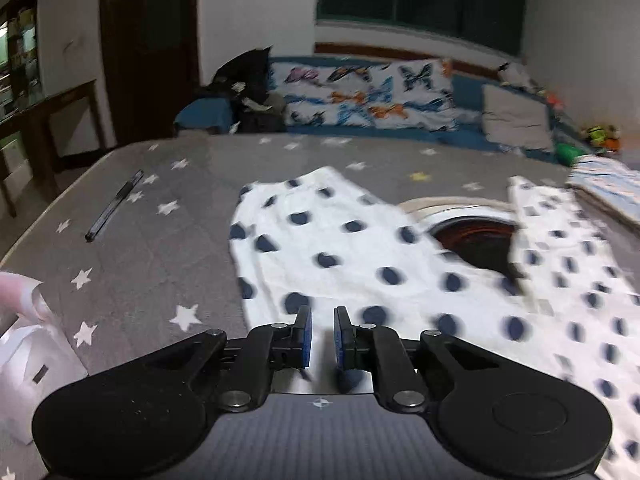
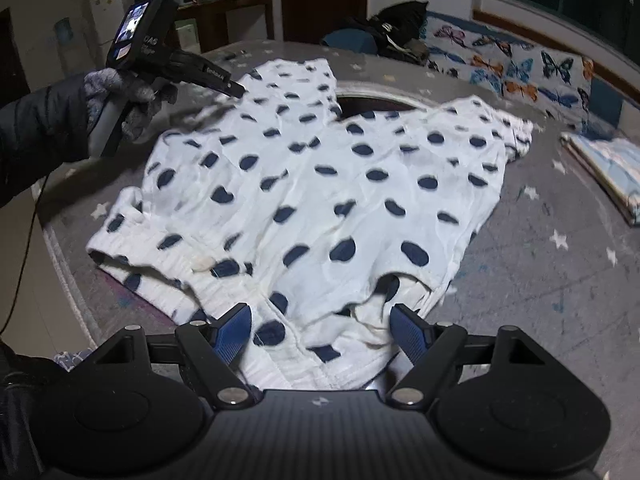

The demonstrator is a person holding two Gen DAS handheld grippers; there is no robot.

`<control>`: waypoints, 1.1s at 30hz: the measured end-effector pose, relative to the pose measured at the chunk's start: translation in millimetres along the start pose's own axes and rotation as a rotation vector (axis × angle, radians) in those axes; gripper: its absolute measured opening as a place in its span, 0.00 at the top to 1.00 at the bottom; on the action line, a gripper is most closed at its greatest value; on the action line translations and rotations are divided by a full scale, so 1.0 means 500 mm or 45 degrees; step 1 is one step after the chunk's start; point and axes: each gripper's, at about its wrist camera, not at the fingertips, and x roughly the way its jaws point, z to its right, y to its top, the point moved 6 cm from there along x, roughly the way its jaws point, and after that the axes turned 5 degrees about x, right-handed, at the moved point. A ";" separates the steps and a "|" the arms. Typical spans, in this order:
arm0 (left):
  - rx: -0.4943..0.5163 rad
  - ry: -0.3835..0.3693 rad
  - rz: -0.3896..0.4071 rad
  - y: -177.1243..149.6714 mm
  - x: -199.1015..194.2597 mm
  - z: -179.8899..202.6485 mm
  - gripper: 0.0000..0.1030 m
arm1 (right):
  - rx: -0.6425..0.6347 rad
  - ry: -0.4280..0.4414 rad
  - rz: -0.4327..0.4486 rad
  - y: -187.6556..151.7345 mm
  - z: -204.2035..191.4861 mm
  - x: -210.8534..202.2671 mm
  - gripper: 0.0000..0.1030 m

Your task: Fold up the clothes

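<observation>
White pants with dark blue dots (image 2: pixel 320 184) lie spread on the grey star-print cloth (image 2: pixel 540 280), waistband toward me and both legs reaching away. They also show in the left wrist view (image 1: pixel 340 248). My left gripper (image 1: pixel 322 318) hangs above the left side of the pants, blue pads a narrow gap apart with nothing between them. It also shows in the right wrist view (image 2: pixel 224 80), held in a gloved hand. My right gripper (image 2: pixel 320 320) is open, its fingers either side of the waistband's near edge.
A round dark opening (image 1: pixel 476 240) in the surface shows between the pant legs. A dark pen (image 1: pixel 114 206) lies at the left. A folded striped cloth (image 2: pixel 608 168) sits at the right. A white bag (image 1: pixel 32 344) is at the near left. A butterfly-print sofa (image 1: pixel 372 92) stands behind.
</observation>
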 end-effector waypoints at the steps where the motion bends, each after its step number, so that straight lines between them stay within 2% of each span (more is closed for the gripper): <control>1: 0.010 -0.037 0.010 -0.002 -0.017 0.016 0.87 | -0.006 -0.001 0.015 0.008 0.000 -0.005 0.24; 4: 0.051 -0.174 0.017 -0.017 -0.064 0.079 0.87 | -0.016 -0.017 0.070 0.036 0.006 -0.014 0.24; 6: 0.091 -0.258 0.012 -0.034 -0.090 0.126 0.87 | -0.007 -0.028 0.106 0.054 0.015 -0.011 0.30; 9: 0.166 -0.413 0.001 -0.064 -0.129 0.203 0.87 | 0.006 -0.029 0.129 0.067 0.023 0.002 0.31; 17: 0.352 -0.661 -0.024 -0.137 -0.167 0.341 0.87 | 0.046 -0.035 0.064 0.043 0.045 0.061 0.43; 24: 0.511 -0.751 -0.046 -0.183 -0.193 0.370 0.88 | 0.026 -0.046 0.015 0.004 0.035 0.045 0.42; 28: 0.534 -0.767 -0.057 -0.161 -0.195 0.366 0.87 | 0.040 -0.024 0.008 0.003 0.035 0.026 0.43; 33: 0.519 -0.813 -0.013 -0.114 -0.195 0.380 0.85 | 0.062 -0.038 0.060 0.050 0.069 -0.004 0.43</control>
